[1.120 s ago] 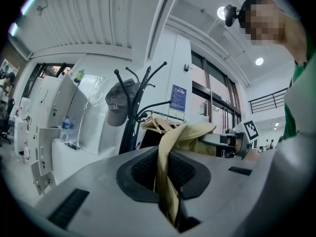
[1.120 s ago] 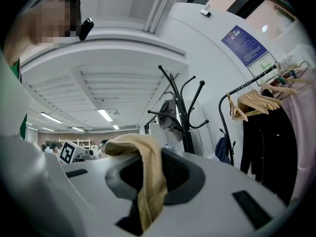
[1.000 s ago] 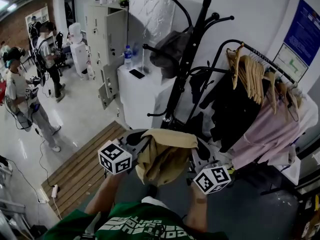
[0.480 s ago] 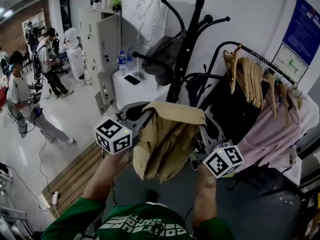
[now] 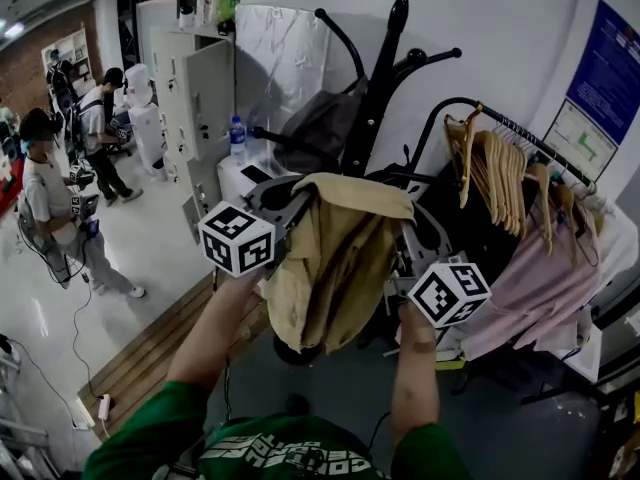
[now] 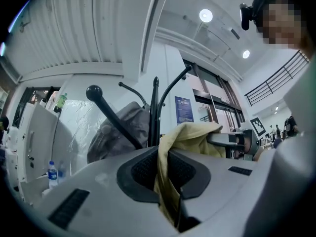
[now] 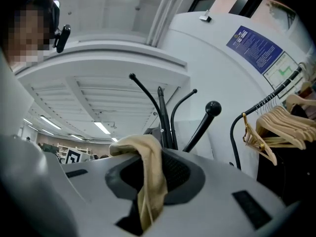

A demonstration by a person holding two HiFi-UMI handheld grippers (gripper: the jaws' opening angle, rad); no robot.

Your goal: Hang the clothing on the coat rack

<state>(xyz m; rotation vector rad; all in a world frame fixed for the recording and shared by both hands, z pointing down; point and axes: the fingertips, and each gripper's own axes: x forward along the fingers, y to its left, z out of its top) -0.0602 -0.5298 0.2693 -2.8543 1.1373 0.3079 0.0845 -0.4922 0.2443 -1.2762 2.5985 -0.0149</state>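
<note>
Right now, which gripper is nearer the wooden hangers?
Right. The right gripper sits just left of the wooden hangers; the left gripper is farther left, beyond the tan garment.

Left gripper (image 6: pixel 163 169), right gripper (image 7: pixel 148 174): grey shells, black pads (image 6: pixel 143 169), black-white marker cubes (image 5: pixel 237 238). Green shirt (image 5: pixel 280 458), white lettering.

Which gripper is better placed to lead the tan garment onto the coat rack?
Probably left. The left gripper, shut on the tan garment, sits higher and nearer the coat rack; a knobbed arm rises beyond its jaws. The right gripper holds lower, by the clothes rail.
</note>
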